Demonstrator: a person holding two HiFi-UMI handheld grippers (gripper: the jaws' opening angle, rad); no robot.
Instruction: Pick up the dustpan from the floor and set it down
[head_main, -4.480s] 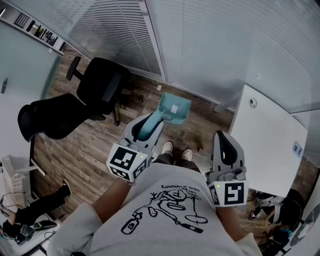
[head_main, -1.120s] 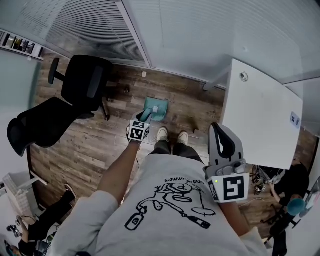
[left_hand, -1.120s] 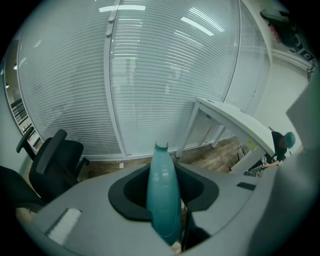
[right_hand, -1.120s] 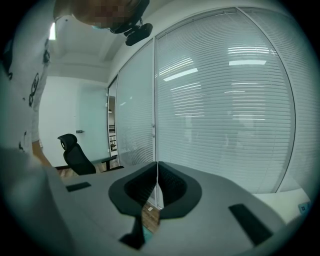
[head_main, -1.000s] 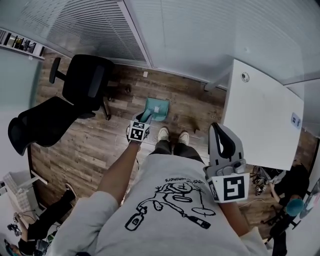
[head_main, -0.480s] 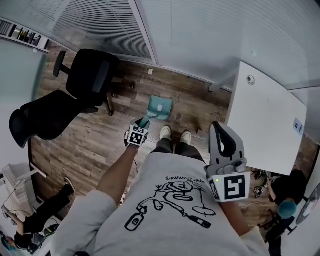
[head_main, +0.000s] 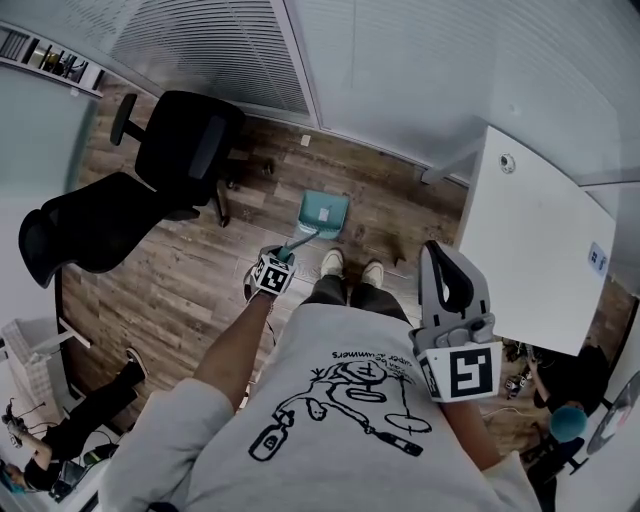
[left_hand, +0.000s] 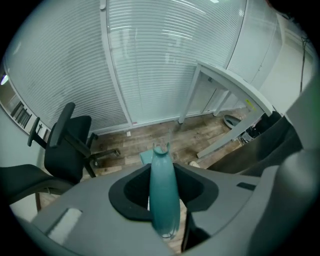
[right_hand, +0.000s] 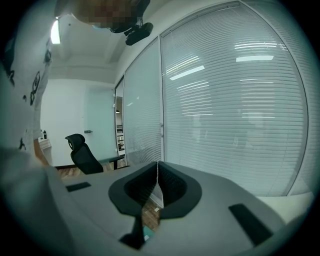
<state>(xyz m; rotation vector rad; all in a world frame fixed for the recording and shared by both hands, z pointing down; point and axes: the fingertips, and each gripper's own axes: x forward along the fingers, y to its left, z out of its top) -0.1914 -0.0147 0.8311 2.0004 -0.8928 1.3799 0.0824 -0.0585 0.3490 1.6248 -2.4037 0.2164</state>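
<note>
A teal dustpan (head_main: 325, 212) sits low over the wood floor just ahead of my shoes, its handle slanting back toward me. My left gripper (head_main: 287, 252) points steeply down and is shut on that handle. In the left gripper view the teal handle (left_hand: 163, 195) fills the gap between the jaws, which have just been closing a little on it, and a corner of the pan (left_hand: 145, 158) shows beyond. My right gripper (head_main: 446, 272) is held up at waist height beside the desk. Its pads meet in a thin line with nothing between them, so the right gripper (right_hand: 157, 186) is shut.
Two black office chairs (head_main: 186, 146) (head_main: 88, 226) stand to the left on the wood floor. A white desk (head_main: 530, 240) is at the right, its leg (left_hand: 189, 100) near the blind-covered glass wall (head_main: 400, 70). My shoes (head_main: 334, 263) are right behind the dustpan. Another person's legs (head_main: 70, 425) show at lower left.
My left gripper has sunk lower and drawn back toward me with the handle, so more of the handle shows between it and the pan. The right gripper has stayed put.
</note>
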